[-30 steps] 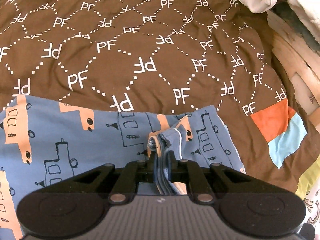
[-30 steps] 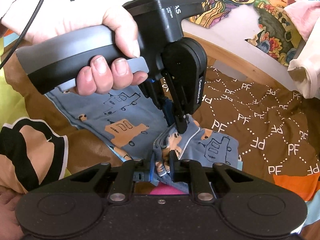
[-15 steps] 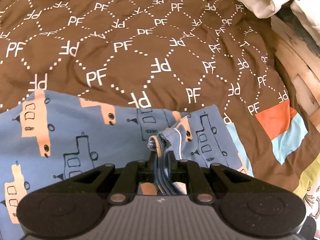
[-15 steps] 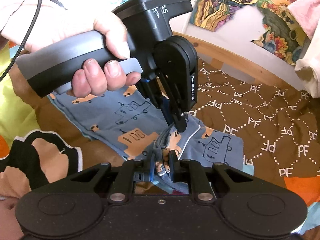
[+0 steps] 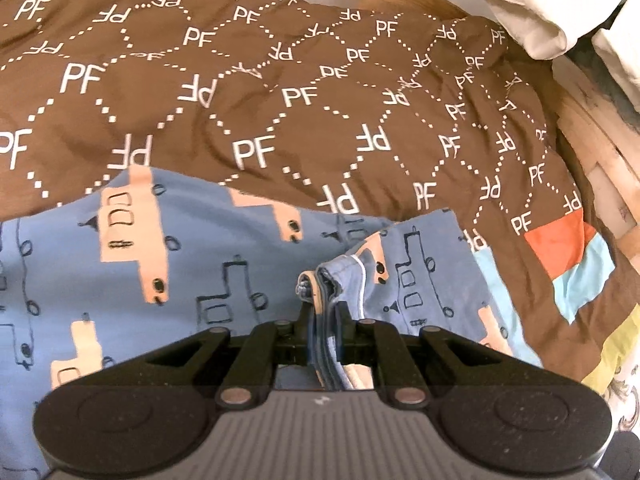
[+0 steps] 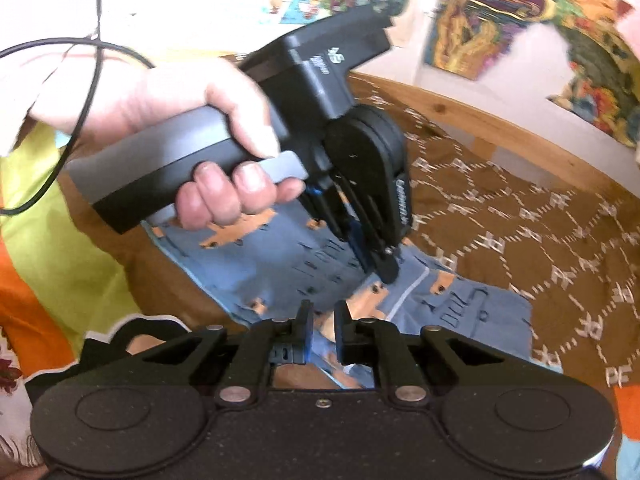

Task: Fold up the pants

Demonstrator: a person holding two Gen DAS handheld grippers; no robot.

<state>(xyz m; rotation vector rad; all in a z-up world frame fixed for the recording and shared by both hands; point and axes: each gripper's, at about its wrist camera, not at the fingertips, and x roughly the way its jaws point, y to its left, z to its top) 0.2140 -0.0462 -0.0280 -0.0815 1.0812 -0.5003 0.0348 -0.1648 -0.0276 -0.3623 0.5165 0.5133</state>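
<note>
**Left tool pinched the bunched pants; right tool let go**

The blue pants (image 5: 224,280), printed with peach and outlined trucks, lay spread on the bed's brown quilt (image 5: 280,92), which carried a white "PF" lattice. They covered the near part of the quilt, reaching toward its right edge, where an orange and light-blue patch (image 5: 568,256) was sewn in.

The left tool (image 5: 324,312) was clenched on a gathered bunch of pants fabric. Several stacked layers ran between its two black fingers (image 5: 305,312), and a small rolled knot of cloth with a white piped seam stood just beyond the tips. In the right wrist view, the left tool (image 6: 386,268) pointed down at the pants (image 6: 460,304), its tips touching the fabric at a crease beside the white piping. The person's left hand (image 6: 192,132) wrapped the grey handle, with a black cable (image 6: 84,92) looping behind it.

The right tool (image 6: 320,320) was parted, its fingers standing a small gap apart with pants cloth showing behind that gap. That view was motion-blurred, so whether the tips touched the fabric I cannot tell, though nothing seemed caught between them.

A wooden bed frame (image 5: 596,148) bounded the quilt at the far and right edges. A folded white cloth (image 5: 536,4) sat by the far right corner. Colourful posters (image 6: 532,36) hung on the wall behind the bed. A yellow-green and orange cover (image 6: 36,208) lay at the left edge of the bed.
</note>
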